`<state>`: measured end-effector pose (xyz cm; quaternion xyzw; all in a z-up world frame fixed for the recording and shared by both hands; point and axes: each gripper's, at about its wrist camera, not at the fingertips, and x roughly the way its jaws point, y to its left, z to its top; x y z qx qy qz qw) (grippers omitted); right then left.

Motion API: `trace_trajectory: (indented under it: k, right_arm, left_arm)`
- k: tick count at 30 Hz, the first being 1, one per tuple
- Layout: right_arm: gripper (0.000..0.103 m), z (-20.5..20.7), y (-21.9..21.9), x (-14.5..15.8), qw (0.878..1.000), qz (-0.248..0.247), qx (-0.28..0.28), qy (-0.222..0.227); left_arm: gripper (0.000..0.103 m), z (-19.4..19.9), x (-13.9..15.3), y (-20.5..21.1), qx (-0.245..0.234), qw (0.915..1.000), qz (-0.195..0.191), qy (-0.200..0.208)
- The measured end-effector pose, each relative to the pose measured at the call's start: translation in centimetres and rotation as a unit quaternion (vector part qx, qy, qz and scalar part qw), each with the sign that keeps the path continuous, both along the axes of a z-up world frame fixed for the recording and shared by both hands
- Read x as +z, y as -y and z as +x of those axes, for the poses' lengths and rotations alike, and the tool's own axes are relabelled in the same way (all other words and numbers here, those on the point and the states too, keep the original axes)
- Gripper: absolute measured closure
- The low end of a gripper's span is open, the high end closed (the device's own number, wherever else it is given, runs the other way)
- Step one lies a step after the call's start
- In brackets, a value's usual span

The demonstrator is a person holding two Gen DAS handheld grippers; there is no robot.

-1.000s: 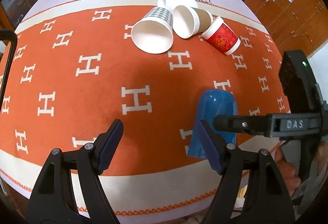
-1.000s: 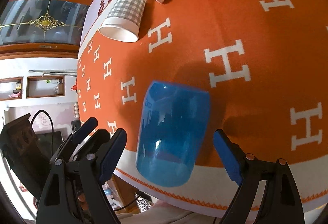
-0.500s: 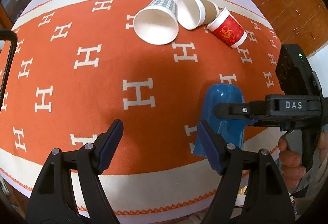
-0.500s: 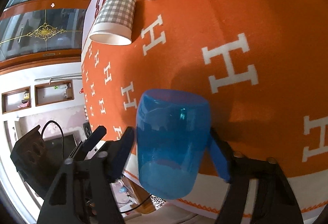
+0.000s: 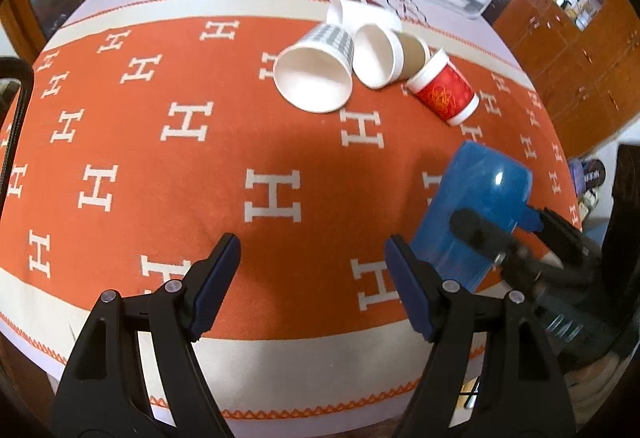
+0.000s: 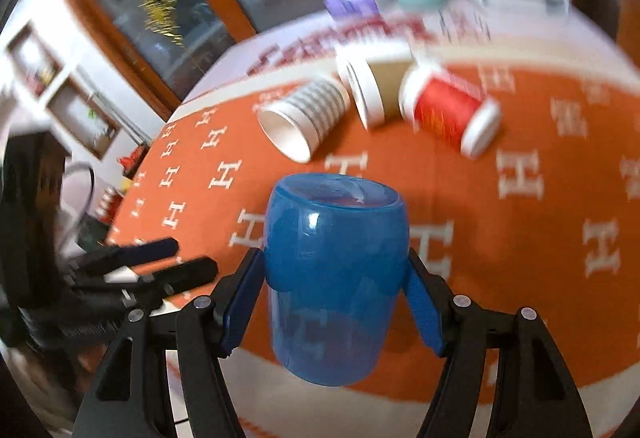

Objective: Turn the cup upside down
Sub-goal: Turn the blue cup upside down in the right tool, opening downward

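Blue cup point(image 6: 336, 262) clamped between right tool point(image 6: 336, 302) fingers, left tool point(image 5: 312, 286) agape

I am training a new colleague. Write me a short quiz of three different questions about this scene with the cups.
1. True or false: the right tongs are shut on the blue cup.
2. Multiple choice: the left tongs are (A) shut on the red cup, (B) open and holding nothing, (C) shut on the tissue pack.
3. Short answer: how do the checked cup, the brown cup and the red cup lie on the orange cloth?

Key
1. True.
2. B.
3. All three lie on their sides, close together.
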<state>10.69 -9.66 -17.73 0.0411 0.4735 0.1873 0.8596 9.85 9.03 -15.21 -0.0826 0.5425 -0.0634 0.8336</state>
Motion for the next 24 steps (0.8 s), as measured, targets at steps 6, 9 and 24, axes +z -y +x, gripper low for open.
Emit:
trace_trajectory:
  k: [6, 9, 24]
  right_arm:
    - [0.035, -3.2, -0.7, -1.3, 0.998, -0.019, 0.035, 0.045]
    - [0.035, -4.6, -0.8, -1.5, 0.997, -0.028, 0.048, 0.051]
    - [0.023, -8.1, -1.4, -1.2, 0.992, -0.076, 0.083, 0.051]
  left_arm:
    - [0.031, -1.3, 0.2, -0.2, 0.021, 0.9997, 0.001, 0.014]
    - [0.031, -2.1, 0.0, -0.3, 0.027, 0.9995, 0.006, 0.016]
    - [0.031, -4.6, -1.1, 0.5, 0.033, 0.9991, 0.021, -0.015]
